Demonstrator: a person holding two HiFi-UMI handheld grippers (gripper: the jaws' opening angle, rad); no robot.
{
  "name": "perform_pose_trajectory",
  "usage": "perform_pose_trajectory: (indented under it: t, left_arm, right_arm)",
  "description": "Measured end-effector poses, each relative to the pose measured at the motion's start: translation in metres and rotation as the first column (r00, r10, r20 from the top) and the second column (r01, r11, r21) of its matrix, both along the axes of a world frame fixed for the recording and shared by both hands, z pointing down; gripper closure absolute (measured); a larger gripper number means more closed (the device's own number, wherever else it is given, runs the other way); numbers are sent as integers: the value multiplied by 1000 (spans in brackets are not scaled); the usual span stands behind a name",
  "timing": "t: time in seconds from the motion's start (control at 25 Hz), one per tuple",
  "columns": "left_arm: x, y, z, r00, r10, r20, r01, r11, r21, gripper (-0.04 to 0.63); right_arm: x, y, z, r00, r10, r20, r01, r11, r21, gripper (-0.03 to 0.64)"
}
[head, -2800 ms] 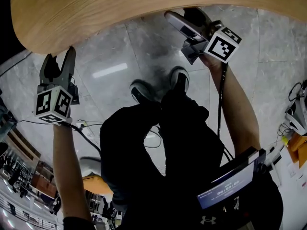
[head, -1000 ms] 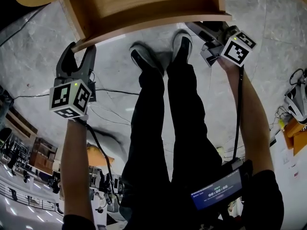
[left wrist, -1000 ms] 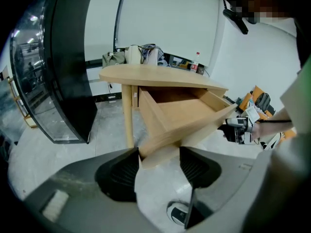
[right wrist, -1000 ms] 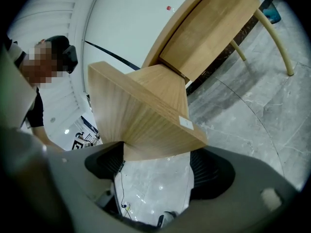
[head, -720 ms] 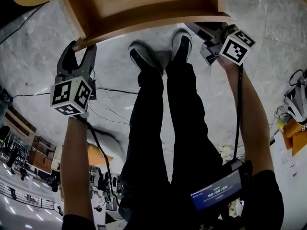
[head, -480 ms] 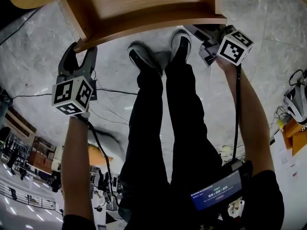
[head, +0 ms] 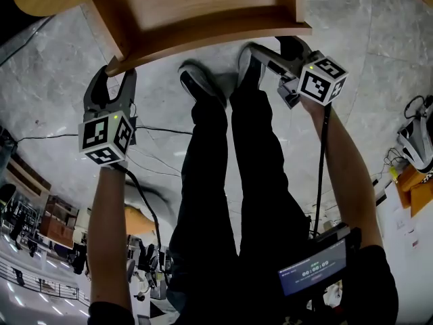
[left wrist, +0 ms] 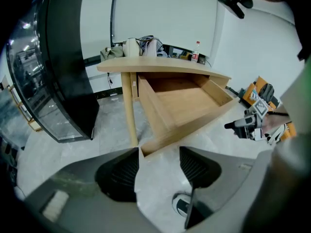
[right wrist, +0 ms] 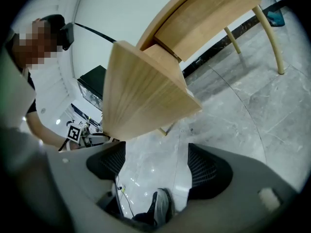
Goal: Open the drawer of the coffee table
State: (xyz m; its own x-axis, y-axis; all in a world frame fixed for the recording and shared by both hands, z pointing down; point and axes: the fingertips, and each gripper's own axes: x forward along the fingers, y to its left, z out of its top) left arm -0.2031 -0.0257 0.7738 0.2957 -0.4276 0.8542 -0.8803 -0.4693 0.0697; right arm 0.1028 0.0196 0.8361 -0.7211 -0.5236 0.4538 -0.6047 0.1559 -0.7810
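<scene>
Both tools gape empty beside the open drawer [head: 203,12]: left tool [head: 108,73] at its left front corner, right tool [head: 274,49] under the right, jaws just narrowing slightly.

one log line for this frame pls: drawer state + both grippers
drawer: pulled out of coffee table | left gripper: open, empty, at drawer's front corner | right gripper: open, jaws just been closing, nothing between them

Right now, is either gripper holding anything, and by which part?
Nothing held. Left gripper open at the drawer corner, pads off it; right gripper open, jaws just closing slightly, nothing between.
</scene>
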Motion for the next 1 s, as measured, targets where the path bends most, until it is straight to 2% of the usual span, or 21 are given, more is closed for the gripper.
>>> perform_pose_trajectory:
  t: [0.24, 0.4, 0.52, 0.72, 0.84, 0.92, 1.0]
  left_arm:
    - [-10, 18, -37, 998, -55, 13, 55, 998, 2, 322]
    - [8, 18, -89, 996, -83, -39, 84, 996, 32, 322]
    - [38, 7, -148, 990, -77, -121, 87, 993, 74, 354]
    - [94, -12, -271, 963, 21, -267, 26, 985, 171, 421]
    - [112, -24, -336, 945, 52, -322, 23, 974, 223, 482]
    - [121, -29, -375, 930, 61, -362, 28, 971, 236, 498]
    - [132, -32, -419, 909, 85, -407, 26, 966, 258, 527]
  right_arm:
    - [16, 33, -42, 999, -6, -37, 3, 997, -72, 240]
    - [18, 33, -108, 998, 29, -60, -32, 998, -56, 296]
    - [9, 16, -180, 997, 35, -75, -34, 999, 7, 341]
    - [-18, -29, -318, 994, 61, -92, -47, 988, 149, 412]
    - [-40, -55, -393, 993, 45, -109, -15, 967, 255, 451]
    - [-55, -66, -436, 989, 22, -145, 25, 948, 317, 489]
    - [-68, -72, -481, 981, -4, -193, 77, 924, 375, 550]
